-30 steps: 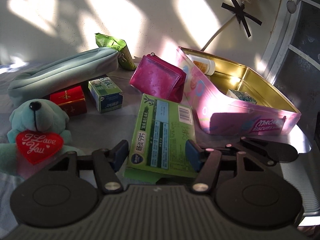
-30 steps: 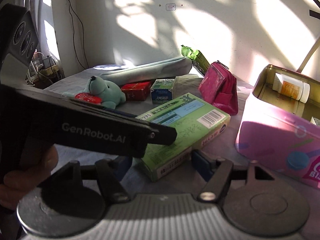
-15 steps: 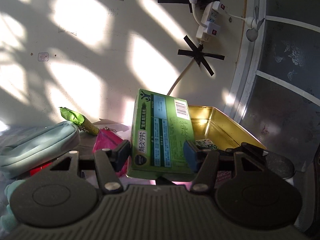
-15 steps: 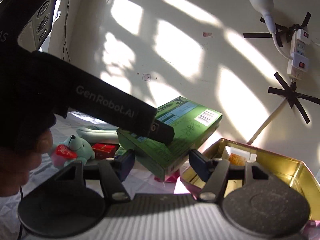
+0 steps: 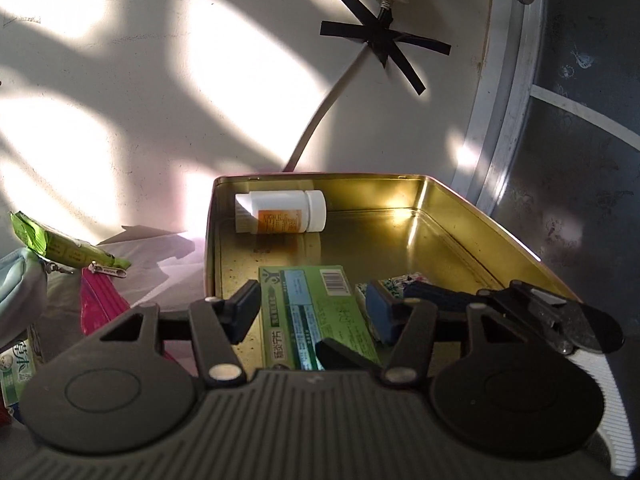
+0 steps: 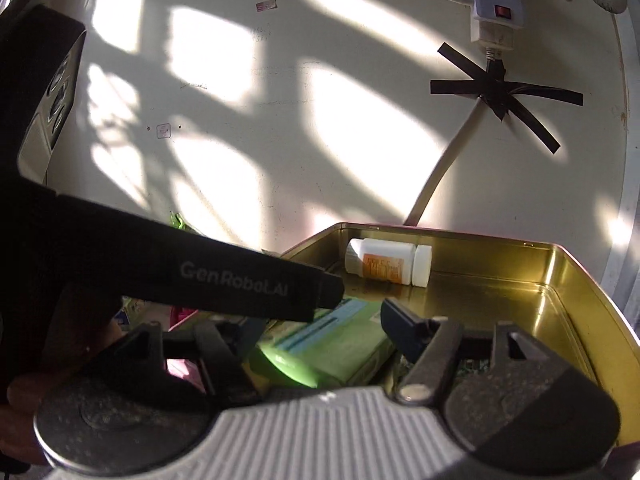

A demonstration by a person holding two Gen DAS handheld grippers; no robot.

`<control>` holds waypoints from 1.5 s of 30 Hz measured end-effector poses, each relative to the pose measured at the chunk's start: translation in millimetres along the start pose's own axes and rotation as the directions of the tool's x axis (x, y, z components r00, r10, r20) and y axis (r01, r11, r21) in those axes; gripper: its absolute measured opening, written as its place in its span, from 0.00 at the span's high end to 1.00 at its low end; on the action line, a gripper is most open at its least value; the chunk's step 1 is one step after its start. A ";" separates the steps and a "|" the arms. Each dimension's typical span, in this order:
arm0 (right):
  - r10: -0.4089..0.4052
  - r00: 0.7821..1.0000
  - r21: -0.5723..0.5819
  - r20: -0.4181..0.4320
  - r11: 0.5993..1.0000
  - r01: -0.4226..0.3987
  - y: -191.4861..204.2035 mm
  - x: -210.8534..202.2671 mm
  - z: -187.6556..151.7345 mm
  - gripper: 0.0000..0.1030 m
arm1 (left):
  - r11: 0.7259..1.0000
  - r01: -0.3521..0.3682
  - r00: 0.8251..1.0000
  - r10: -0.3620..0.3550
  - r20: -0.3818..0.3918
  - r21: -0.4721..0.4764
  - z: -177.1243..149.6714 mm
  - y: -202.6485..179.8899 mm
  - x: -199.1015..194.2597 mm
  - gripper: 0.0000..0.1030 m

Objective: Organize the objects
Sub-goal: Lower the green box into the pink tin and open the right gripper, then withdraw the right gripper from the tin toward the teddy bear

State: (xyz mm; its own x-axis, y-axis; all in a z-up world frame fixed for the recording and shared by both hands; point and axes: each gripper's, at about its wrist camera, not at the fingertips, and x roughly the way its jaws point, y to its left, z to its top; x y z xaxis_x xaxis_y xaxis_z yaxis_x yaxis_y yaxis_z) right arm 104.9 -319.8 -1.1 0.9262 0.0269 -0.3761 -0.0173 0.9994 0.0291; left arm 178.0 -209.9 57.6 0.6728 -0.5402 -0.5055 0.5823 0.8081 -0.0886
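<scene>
Green cardboard fills the gap in front of both cameras: the flat green box (image 5: 316, 312) is the thing being put away, and it now sits inside the gold tin (image 5: 460, 216), low over the floor of the tin at its near end. The step in hand looks like the placing of this box among the items already stowed.

The left hand-held gripper (image 5: 314, 310) stands partly spread with the box between its pads. The left pad (image 5: 246, 312) lies against the box's long edge; on the other side the blue pad (image 5: 380, 316) seems close to the opposite edge, though whether it presses I cannot tell for sure. I read it as a pinch on the box. The right hand-held gripper (image 6: 320, 332) comes in from the right side of the left one, and its jaws are opening with the box's corner between them; its pads appear clear of the cardboard.

Just right of the box, a small patterned packet (image 5: 394, 282) lies on the tin floor, partly hidden by the blue pad. Farther ahead, against the tin's far wall, a white bottle (image 5: 280, 212) rests on its side.

The next move probably calls for lowering the box flat, beside the packet and short of the bottle, then spreading the left jaws and drawing both tools back over the near rim.
</scene>
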 end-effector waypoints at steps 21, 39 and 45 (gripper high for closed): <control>-0.099 0.991 0.121 0.088 0.989 0.088 10.6 -103.7 -8.4 0.32 | 0.990 -0.142 0.986 0.142 0.084 -0.011 -28.4 -10.7 -105.0 0.35; -0.073 0.997 0.215 -0.010 0.974 0.074 26.8 -122.0 -31.3 0.32 | 0.959 -0.282 0.958 0.279 -0.063 -0.035 -108.0 36.7 -139.8 0.35; -0.035 0.999 0.180 -0.038 0.983 0.042 50.7 -114.4 -32.1 0.32 | 0.942 -0.328 0.943 0.321 -0.089 -0.076 -122.6 59.1 -146.1 0.35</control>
State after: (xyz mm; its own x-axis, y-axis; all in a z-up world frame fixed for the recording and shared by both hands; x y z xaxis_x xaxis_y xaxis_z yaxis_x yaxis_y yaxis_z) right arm -14.1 -271.5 13.7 0.9114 -0.0077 -0.4114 0.0894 0.9797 0.1797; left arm 58.1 -54.5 21.0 0.7806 -0.2291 -0.5815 0.2933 0.9559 0.0170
